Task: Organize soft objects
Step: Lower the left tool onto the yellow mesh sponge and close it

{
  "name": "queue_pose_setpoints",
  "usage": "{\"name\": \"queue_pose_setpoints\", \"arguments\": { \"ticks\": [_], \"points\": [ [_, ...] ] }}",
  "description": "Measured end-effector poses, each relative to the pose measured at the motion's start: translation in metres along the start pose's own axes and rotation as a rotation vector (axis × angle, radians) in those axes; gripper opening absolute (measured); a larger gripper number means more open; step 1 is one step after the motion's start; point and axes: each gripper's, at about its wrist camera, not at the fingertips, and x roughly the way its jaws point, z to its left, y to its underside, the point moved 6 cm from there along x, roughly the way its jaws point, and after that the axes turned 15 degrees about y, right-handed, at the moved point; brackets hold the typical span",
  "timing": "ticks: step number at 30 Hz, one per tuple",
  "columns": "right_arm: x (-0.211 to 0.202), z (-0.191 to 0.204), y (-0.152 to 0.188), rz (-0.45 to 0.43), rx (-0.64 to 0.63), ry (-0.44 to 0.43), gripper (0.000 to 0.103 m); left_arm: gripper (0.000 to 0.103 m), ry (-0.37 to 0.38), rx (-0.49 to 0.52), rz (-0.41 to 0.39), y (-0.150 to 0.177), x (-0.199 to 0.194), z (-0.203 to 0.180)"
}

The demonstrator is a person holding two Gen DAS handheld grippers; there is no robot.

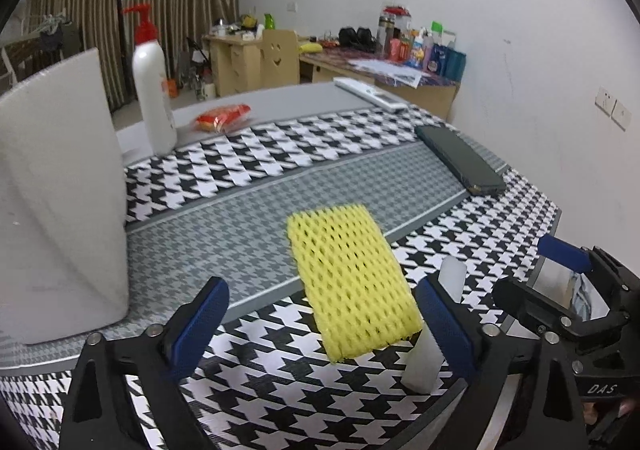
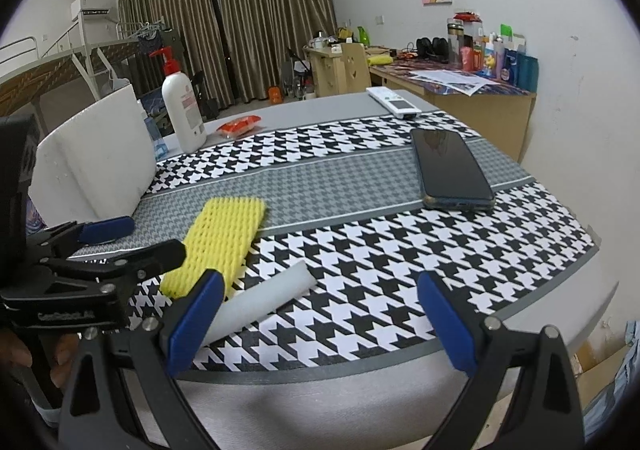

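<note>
My left tongs (image 1: 320, 326) stood spread before the yellow foam net sleeve (image 1: 352, 282); my right tongs (image 2: 320, 326) stood spread, holding nothing. Pinching the sleeve's near end lightly seemed best, clear of the white foam strip (image 2: 260, 302) touching it.

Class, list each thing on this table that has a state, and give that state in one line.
yellow foam net: lying flat, ungripped
white foam stick: lying flat, beside the net
phone: screen dark, face up
pump bottle: upright
left gripper: open
right gripper: open
</note>
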Motion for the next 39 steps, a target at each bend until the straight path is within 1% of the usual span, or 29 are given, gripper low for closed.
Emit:
{"name": "queue_pose_setpoints", "arguments": {
  "ticks": [2,11,12,14,16,21,23,24,26,27,28,30,33,39],
  "points": [
    [0.002,0.000,0.001,0.005,0.000,-0.001,0.099,0.086,0.006,-0.005,0.022,0.002,0.006,0.000],
    [0.010,0.000,0.005,0.025,-0.001,-0.007,0.099,0.074,0.025,-0.013,0.080,0.007,0.022,0.000],
    [0.011,0.001,0.005,0.026,-0.001,-0.008,0.099,0.072,0.028,-0.017,0.088,0.008,0.023,0.000],
    [0.012,0.001,0.006,0.027,-0.002,-0.011,0.099,0.064,0.040,-0.028,0.109,0.010,0.029,0.000],
    [0.013,0.000,0.007,0.029,0.000,-0.011,0.099,0.062,0.046,-0.023,0.108,0.010,0.030,-0.001],
    [0.013,-0.002,0.008,0.032,0.007,-0.017,0.099,0.045,0.083,-0.008,0.117,0.010,0.033,-0.009],
    [0.013,-0.002,0.009,0.033,0.006,-0.019,0.099,0.036,0.101,-0.009,0.119,0.010,0.035,-0.012],
    [0.013,-0.001,0.009,0.033,0.006,-0.020,0.099,0.034,0.102,-0.010,0.116,0.009,0.034,-0.012],
    [0.012,0.002,0.008,0.033,0.003,-0.026,0.099,0.019,0.092,-0.003,0.100,0.007,0.032,-0.013],
    [0.011,0.004,0.008,0.034,0.002,-0.029,0.099,0.015,0.082,0.000,0.090,0.006,0.030,-0.012],
    [0.011,0.007,0.008,0.036,0.000,-0.036,0.099,0.014,0.079,-0.003,0.081,0.005,0.028,-0.011],
    [0.011,0.012,0.008,0.038,-0.008,-0.045,0.099,0.013,0.087,-0.013,0.068,0.003,0.024,-0.008],
    [0.013,0.022,0.009,0.048,-0.028,-0.056,0.099,0.013,0.068,-0.015,0.038,0.000,0.014,-0.002],
    [0.018,0.030,0.010,0.071,-0.035,-0.066,0.099,0.013,0.050,-0.022,0.007,0.000,-0.002,0.008]
  ]
}}
